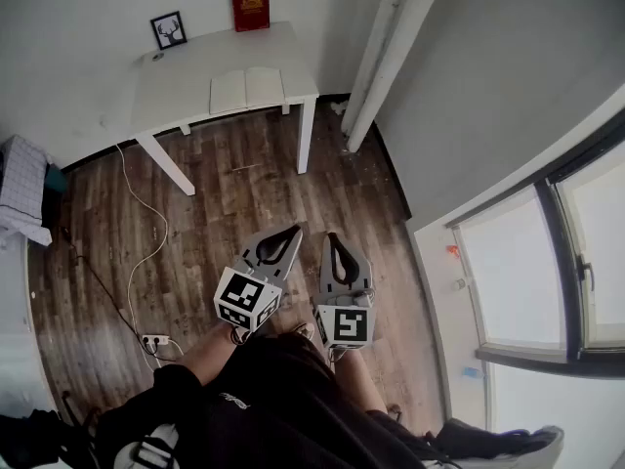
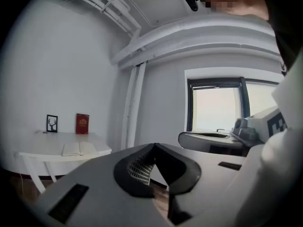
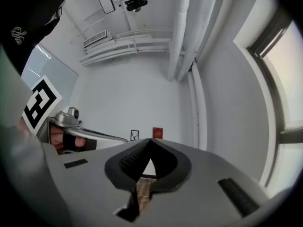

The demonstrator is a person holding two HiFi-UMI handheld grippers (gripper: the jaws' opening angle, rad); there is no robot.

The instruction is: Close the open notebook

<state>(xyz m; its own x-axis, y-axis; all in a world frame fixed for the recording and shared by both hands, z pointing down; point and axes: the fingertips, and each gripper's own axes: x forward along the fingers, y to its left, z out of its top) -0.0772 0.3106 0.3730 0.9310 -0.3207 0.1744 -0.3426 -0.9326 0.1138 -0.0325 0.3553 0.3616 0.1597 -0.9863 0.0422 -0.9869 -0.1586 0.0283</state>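
Both pairs of jaws are pressed together and empty on the left gripper point(image 1: 290, 232) and right gripper point(image 1: 333, 237); well apart, the notebook point(image 1: 246, 90) lies open on the tabletop point(image 1: 176, 78).

Grey left tool point(image 1: 291, 231) and right tool point(image 1: 333, 237), black-lined tapered jaws, each bearing a black-and-white marker cube point(image 1: 247, 299); the person wears black clothes point(image 1: 283, 399).

One table point(image 1: 176, 86) carries three things: one open notebook point(image 1: 246, 89) near its front edge, and one red book point(image 1: 250, 6) and one framed picture point(image 1: 169, 29) along its back edge. Two grippers: left gripper point(image 1: 292, 232), right gripper point(image 1: 333, 238). Floor: one power strip point(image 1: 154, 341), one white cable point(image 1: 156, 233).
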